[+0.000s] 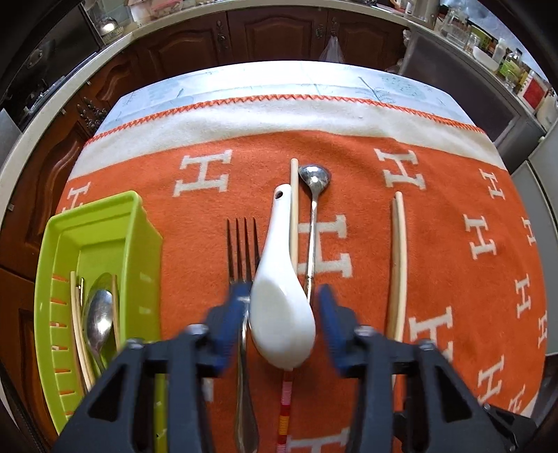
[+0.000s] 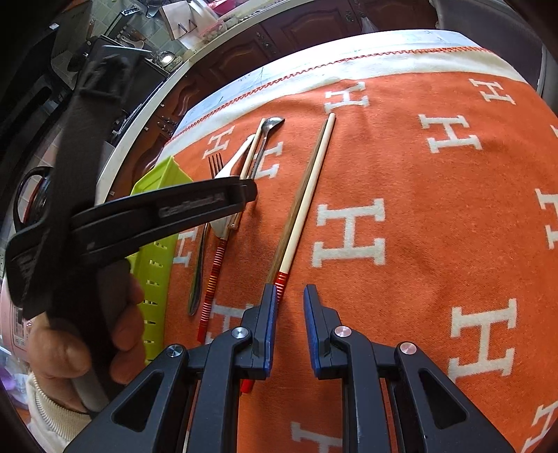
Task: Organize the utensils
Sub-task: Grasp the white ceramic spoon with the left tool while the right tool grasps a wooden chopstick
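A white ceramic soup spoon [image 1: 279,296] lies on the orange blanket [image 1: 453,216] between the open blue fingers [image 1: 230,324] of my left gripper [image 1: 282,306]. It rests over a fork [image 1: 242,251], next to a chopstick [image 1: 294,209] and a metal spoon [image 1: 314,195]. A pair of chopsticks [image 1: 397,265] lies to the right. A green tray [image 1: 101,251] at the left holds a metal spoon [image 1: 99,320] and chopsticks. My right gripper [image 2: 289,303] is open, just right of the red-ended chopstick pair [image 2: 307,202]. The left gripper [image 2: 167,209] shows in the right wrist view.
The blanket covers a table with a white band [image 1: 279,118] at its far edge. Dark wooden cabinets [image 1: 279,31] and a cluttered counter [image 1: 505,59] stand beyond it. The person's hand [image 2: 87,341] holds the left gripper's handle.
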### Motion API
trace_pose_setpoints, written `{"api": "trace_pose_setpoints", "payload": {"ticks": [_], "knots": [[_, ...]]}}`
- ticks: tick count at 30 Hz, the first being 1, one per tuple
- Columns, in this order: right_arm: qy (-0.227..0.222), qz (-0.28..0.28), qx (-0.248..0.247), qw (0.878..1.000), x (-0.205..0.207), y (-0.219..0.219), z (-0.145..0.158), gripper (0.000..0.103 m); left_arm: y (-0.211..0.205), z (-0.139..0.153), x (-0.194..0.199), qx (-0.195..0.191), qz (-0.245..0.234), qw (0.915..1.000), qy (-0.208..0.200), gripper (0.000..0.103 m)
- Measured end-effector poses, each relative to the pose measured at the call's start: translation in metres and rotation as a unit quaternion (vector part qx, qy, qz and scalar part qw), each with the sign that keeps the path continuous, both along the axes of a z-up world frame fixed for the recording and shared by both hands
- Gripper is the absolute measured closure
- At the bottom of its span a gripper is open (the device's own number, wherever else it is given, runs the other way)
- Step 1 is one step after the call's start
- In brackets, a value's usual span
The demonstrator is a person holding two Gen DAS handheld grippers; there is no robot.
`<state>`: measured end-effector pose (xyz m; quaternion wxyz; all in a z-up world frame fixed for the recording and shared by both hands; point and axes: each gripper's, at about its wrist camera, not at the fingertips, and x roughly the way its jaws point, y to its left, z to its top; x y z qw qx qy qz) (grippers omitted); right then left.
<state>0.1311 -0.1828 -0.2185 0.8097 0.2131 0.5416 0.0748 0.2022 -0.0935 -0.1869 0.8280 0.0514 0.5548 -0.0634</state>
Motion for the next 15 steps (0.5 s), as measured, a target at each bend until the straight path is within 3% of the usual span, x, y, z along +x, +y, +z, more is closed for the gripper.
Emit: {"api": "trace_pose_setpoints", "payload": {"ticks": [8,11,12,15], "knots": [[-0.004,-0.001,0.009,1.0,-0.007,-0.01,0.0,0.087,0.023,0.009,-0.006,-0.072,0.023,0.9972,0.002,0.074],[-0.006,-0.001,0.008,1.0,-0.006,-0.01,0.0,0.087,0.033,0.015,-0.012,-0.079,0.026,0.9965,-0.004,0.081],[-0.006,0.0,0.007,1.0,-0.007,-0.01,0.001,0.087,0.035,0.016,-0.013,-0.08,0.026,0.9965,-0.004,0.098],[-0.006,0.001,0.004,1.0,-0.007,-0.009,0.001,0.087,0.039,0.015,-0.019,-0.085,0.022,0.9962,0.005,0.099]]}}
